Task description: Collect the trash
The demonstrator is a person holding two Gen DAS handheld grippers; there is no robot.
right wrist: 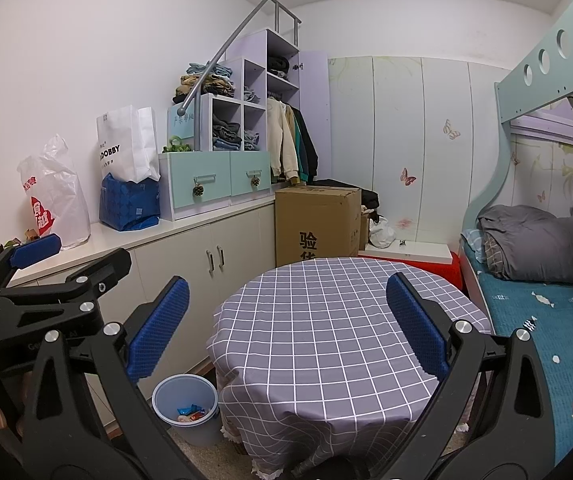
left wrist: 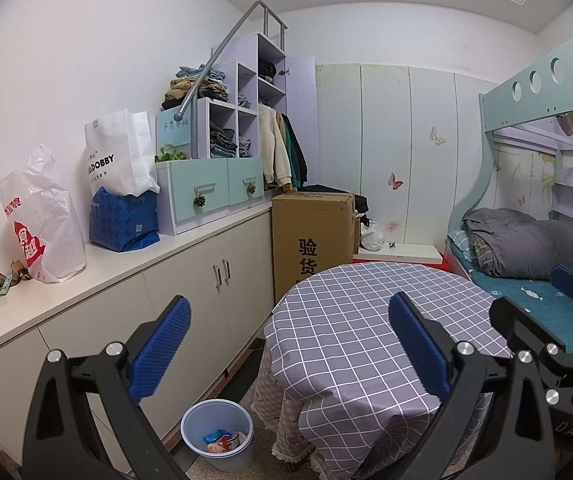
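Note:
A blue-grey trash bin [left wrist: 218,436] stands on the floor left of the round table [left wrist: 366,320]; it holds several snack wrappers [left wrist: 224,440]. The bin also shows in the right wrist view [right wrist: 184,408]. Small scraps of trash [left wrist: 4,280] lie on the counter at the far left, beside a white plastic bag [left wrist: 42,216]. My left gripper [left wrist: 290,348] is open and empty, held above the table's near edge. My right gripper [right wrist: 282,324] is open and empty over the checked tablecloth [right wrist: 318,320]. The left gripper appears at the left of the right wrist view [right wrist: 34,252].
A white counter [left wrist: 134,256] with cabinet doors runs along the left wall, carrying bags [left wrist: 122,200] and drawer units [left wrist: 210,192]. A cardboard box [left wrist: 312,236] stands behind the table. A bunk bed [right wrist: 538,272] with a grey quilt is on the right.

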